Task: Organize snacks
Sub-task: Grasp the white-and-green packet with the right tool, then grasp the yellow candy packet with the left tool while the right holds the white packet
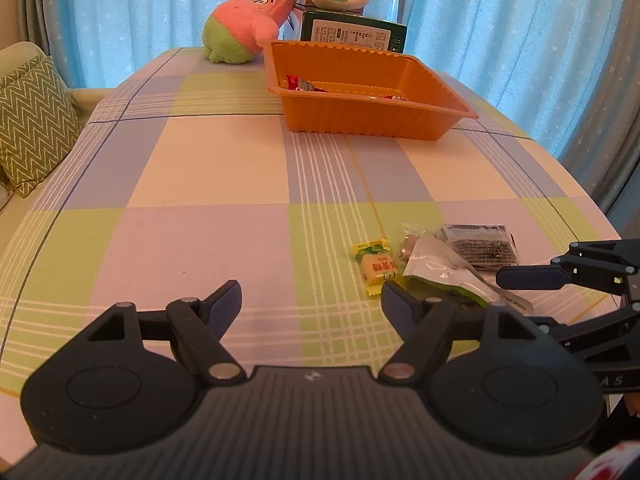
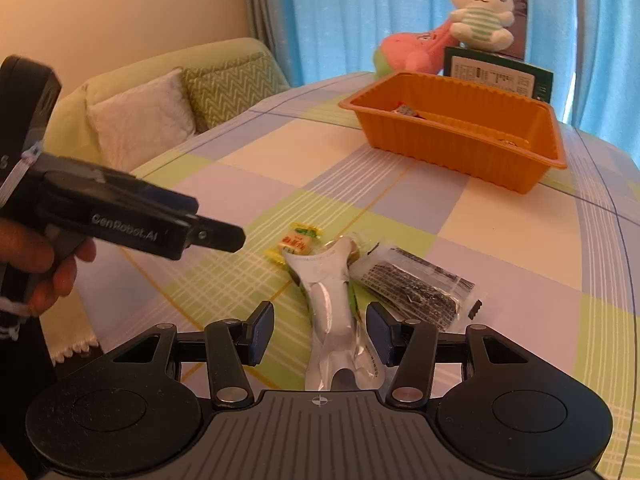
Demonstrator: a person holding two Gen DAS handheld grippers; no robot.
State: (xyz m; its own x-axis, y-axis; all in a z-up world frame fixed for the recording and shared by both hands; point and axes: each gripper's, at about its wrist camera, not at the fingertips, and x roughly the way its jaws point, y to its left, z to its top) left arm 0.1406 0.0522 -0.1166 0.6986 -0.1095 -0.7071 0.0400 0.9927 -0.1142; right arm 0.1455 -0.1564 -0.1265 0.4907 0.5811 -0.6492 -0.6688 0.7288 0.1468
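Right claw (image 2: 320,334) spread wide, straddling white-green pouch (image 2: 334,312) on surface (image 2: 500,220), not yet gripping; left claw (image 1: 311,300) wide, empty. Close squarely on pouch mid-body, lift w/o dragging neighbours, then to orange tray (image 2: 460,148)

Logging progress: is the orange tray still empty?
Not empty: the orange tray already holds red-wrapped snacks.
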